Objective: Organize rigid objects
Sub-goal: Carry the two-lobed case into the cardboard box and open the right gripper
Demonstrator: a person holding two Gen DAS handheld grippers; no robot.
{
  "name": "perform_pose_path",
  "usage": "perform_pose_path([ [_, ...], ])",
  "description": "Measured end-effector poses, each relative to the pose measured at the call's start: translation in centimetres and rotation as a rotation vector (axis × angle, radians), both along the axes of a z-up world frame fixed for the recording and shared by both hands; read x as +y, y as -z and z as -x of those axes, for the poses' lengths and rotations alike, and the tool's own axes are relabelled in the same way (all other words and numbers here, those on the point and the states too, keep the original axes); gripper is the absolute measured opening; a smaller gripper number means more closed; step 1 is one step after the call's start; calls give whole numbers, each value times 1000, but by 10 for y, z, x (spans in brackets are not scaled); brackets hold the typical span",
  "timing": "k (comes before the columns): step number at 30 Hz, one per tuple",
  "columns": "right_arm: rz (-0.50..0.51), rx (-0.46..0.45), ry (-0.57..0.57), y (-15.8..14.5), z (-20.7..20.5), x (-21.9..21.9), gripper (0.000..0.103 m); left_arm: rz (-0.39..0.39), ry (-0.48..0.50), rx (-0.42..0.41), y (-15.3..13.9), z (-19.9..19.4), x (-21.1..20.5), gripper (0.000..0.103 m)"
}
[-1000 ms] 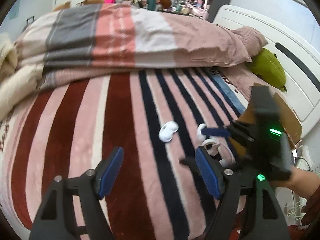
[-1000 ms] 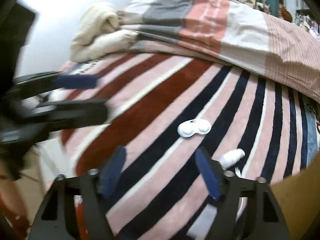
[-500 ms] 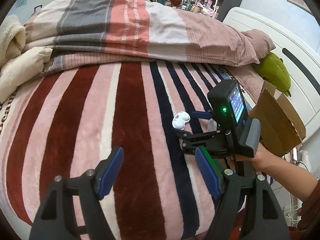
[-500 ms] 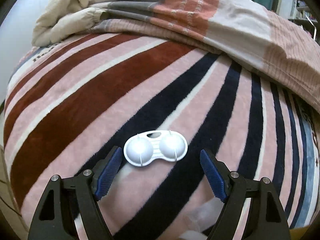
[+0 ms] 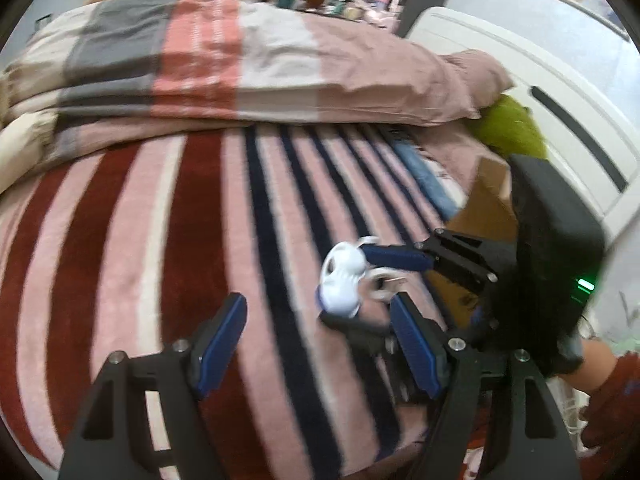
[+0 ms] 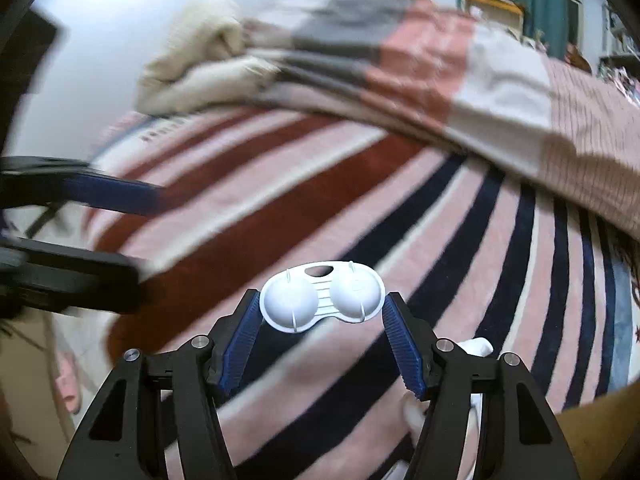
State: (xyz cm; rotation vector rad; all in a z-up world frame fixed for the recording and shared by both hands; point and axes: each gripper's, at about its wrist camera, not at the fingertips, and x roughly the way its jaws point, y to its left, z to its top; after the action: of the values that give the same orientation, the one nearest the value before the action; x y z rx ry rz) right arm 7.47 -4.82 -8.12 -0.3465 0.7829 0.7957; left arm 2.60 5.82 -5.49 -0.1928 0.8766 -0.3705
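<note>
A white plastic double-dome case [image 6: 322,298] sits between the blue pads of my right gripper [image 6: 322,312], which is shut on its two ends and holds it a little above the striped blanket [image 6: 360,208]. In the left wrist view the case [image 5: 342,278] is clamped in the right gripper [image 5: 356,276] at mid-right. My left gripper [image 5: 316,344] is open and empty over the blanket [image 5: 160,220], just short of the case. Another white object [image 6: 476,347] lies partly hidden behind my right finger.
A folded quilt [image 5: 224,60] lies across the far side of the bed, with a cream blanket [image 6: 200,64] at its left end. A cardboard box [image 5: 486,208], a green plush toy [image 5: 510,128] and a white headboard [image 5: 568,112] stand at the right.
My right gripper has closed on the white case and lifted it off the blanket. The left gripper has come closer to it and stays open.
</note>
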Motion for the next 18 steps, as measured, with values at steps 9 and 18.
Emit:
perform_pose_path([
  [9,-75,-93,-20,-70,50,-37,58,77,174,-82,-43,-11,-64,22],
  [18,-73,-147,123,-98,45,-119,56,41,334,-87,-66,-43,-155,21],
])
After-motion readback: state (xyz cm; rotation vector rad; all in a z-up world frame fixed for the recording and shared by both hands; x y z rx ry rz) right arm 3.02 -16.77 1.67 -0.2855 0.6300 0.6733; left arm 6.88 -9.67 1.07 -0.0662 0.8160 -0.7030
